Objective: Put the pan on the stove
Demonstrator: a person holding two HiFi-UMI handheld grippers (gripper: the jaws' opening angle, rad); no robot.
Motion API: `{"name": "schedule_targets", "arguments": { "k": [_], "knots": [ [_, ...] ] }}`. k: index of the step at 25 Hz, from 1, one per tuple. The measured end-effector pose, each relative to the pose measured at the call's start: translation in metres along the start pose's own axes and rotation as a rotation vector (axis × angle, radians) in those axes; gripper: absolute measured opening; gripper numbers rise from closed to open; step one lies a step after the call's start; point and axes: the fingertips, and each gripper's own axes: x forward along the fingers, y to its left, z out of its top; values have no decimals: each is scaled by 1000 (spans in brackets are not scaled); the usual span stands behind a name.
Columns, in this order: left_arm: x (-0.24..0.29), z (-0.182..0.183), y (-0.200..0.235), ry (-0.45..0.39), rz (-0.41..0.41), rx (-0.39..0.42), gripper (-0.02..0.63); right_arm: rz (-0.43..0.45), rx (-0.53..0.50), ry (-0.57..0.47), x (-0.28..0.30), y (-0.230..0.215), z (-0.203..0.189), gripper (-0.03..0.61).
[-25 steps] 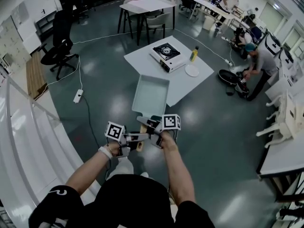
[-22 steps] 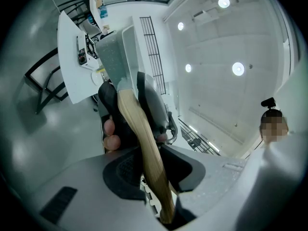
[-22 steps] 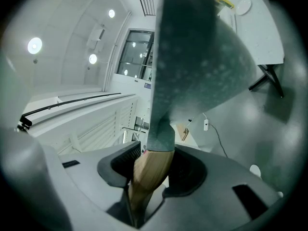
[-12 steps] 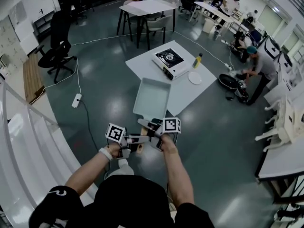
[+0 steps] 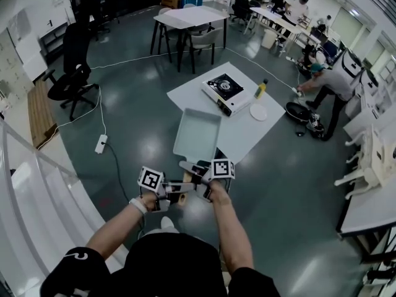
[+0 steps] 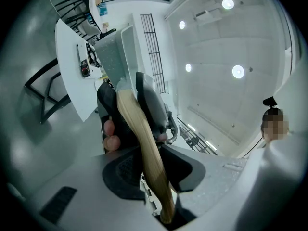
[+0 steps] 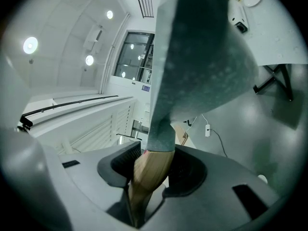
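Here, the left gripper and right gripper are both clamping the pan by its handle, well apart from the stove.

The pan is showing a matt, speckled grey coating; its handle is looking like smooth pale wood; the floor is gleaming glossy.

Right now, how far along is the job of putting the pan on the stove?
Done: the rectangular pan is lifted, left gripper and right gripper both clamped on its wooden handle. In hand: it hangs over the floor, short of the white table. Left: reach the portable gas stove, whose burner is bare, and set the pan down on it.
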Motion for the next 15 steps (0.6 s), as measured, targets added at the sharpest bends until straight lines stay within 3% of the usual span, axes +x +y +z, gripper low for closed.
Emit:
{"name": "schedule_targets", "arguments": {
  "k": [15],
  "knots": [
    [-51, 37, 16, 31, 14, 0, 95, -13, 15, -25, 59, -8, 21, 141]
  ]
}}
